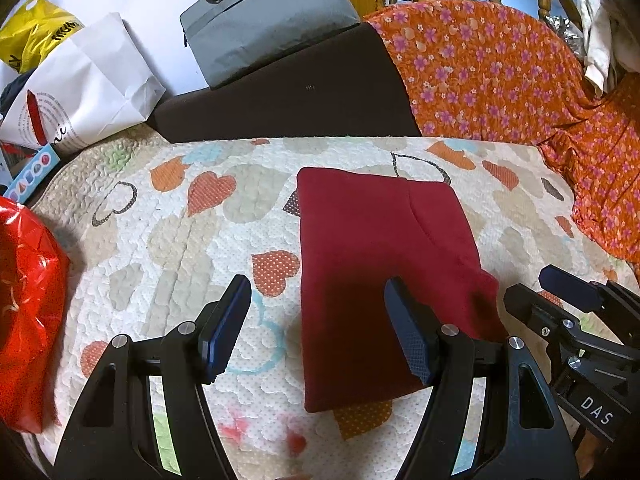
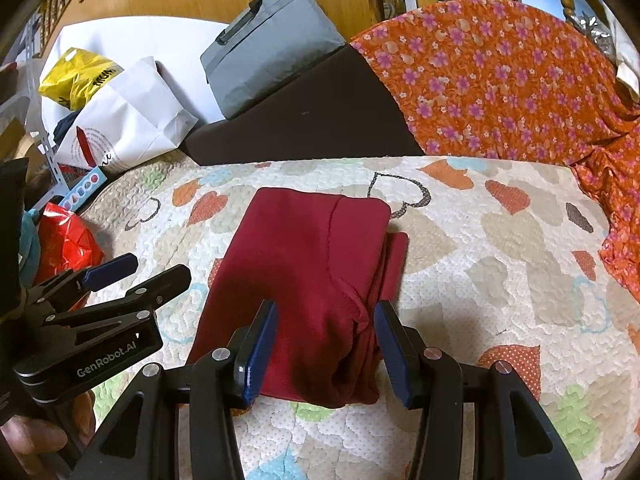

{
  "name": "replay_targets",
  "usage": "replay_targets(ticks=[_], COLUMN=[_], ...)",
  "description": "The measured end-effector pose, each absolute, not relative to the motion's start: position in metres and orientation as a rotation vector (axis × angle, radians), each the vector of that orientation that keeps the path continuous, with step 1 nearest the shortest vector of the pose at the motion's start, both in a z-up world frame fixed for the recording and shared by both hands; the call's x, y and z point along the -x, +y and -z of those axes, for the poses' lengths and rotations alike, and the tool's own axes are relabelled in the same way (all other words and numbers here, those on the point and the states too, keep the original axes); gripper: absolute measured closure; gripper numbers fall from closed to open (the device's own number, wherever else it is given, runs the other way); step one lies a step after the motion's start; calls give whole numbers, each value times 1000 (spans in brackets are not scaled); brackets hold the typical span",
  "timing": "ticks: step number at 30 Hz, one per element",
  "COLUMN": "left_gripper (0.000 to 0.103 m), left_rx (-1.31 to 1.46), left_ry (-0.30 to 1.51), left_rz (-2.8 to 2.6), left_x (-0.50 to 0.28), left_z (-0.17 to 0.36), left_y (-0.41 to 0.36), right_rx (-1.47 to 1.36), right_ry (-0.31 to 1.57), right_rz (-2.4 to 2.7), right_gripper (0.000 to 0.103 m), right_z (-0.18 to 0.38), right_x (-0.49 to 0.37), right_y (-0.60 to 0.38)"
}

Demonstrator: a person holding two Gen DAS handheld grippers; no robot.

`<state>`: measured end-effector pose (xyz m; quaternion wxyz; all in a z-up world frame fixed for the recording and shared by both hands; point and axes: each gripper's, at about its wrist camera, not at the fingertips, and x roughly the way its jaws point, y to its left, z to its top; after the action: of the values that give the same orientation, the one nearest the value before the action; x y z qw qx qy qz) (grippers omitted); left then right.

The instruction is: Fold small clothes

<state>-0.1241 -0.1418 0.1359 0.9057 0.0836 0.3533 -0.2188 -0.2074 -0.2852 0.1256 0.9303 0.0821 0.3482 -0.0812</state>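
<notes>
1. Two views are showing one folded dark-red fleece garment (image 1: 376, 264) lying flat on the heart-patterned quilted cover (image 1: 168, 232); in the left wrist view, the left gripper (image 1: 318, 304) is hanging spread wide and empty over the garment's near left edge.
2. Right gripper (image 2: 326, 330) is sitting parted, unclenched, over the garment's near bunched end.

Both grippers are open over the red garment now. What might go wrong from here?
1. The right gripper straddles the bunched near corner of the red garment; closing there may drag the folds apart.
2. The left gripper is close beside it, so they might bump.
</notes>
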Motion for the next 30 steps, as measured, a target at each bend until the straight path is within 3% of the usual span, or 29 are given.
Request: replay_targets(ticks=[30], left_gripper=[33], left_rx=[-183], left_ry=[746], left_rz=[453], left_x=[124], left_z=[-129], left_y=[-148], right_rx=[-189], right_ry=[751], right_rz=[158], right_gripper=[55], right_z=[-118], right_x=[200], right_y=[-284])
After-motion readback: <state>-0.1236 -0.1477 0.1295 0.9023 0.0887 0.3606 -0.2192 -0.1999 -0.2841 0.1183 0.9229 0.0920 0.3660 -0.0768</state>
